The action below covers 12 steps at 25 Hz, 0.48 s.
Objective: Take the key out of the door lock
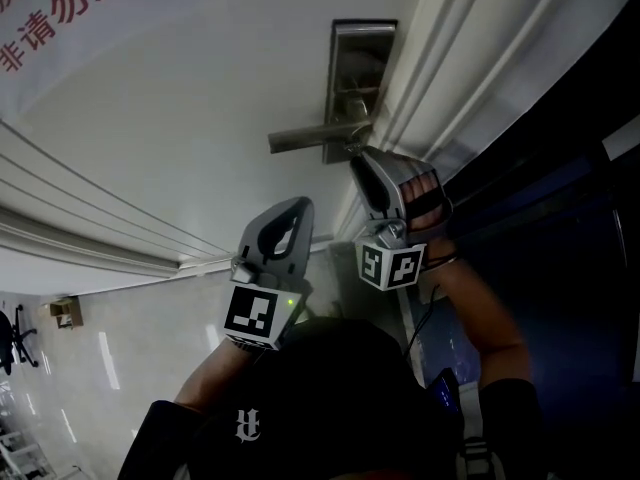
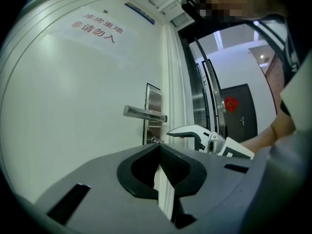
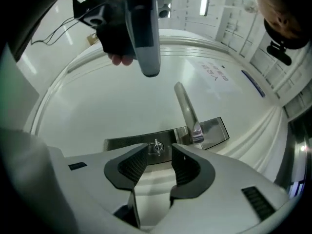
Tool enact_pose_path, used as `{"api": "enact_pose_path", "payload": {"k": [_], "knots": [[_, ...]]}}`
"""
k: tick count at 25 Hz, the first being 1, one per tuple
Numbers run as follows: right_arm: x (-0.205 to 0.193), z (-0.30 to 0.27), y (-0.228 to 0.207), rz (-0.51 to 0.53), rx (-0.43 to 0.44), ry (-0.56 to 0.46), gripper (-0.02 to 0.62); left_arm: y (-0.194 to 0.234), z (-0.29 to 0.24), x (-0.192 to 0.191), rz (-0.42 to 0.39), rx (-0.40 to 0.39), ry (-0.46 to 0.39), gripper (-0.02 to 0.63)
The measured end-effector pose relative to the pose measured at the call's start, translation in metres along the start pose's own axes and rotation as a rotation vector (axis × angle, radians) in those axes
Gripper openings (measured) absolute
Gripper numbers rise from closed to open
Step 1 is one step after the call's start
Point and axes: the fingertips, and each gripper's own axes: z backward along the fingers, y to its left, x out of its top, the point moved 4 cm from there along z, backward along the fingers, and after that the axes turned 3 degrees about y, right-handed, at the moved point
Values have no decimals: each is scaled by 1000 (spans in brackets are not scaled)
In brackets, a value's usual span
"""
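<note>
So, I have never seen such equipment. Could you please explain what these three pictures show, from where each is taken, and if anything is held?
There is no robot: a person holds a two-jaw tool in each hand. The head view comes from a camera on the person's head, looking at both tools before a white door. The two gripper views come from cameras riding on the tools. There is no table here; on the door are a metal lock plate, a lever handle and a small key in the lock. The left gripper is shut and empty. The right gripper is open, with the key seen in the gap just ahead of its jaws; it holds nothing.
</note>
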Motion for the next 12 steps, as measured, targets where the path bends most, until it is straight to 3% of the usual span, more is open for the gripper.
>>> {"api": "enact_pose_path", "payload": {"k": [12], "knots": [[-5,-28,10,97,-42,10,142,5,-8,-2,-2,36,3,6]]}}
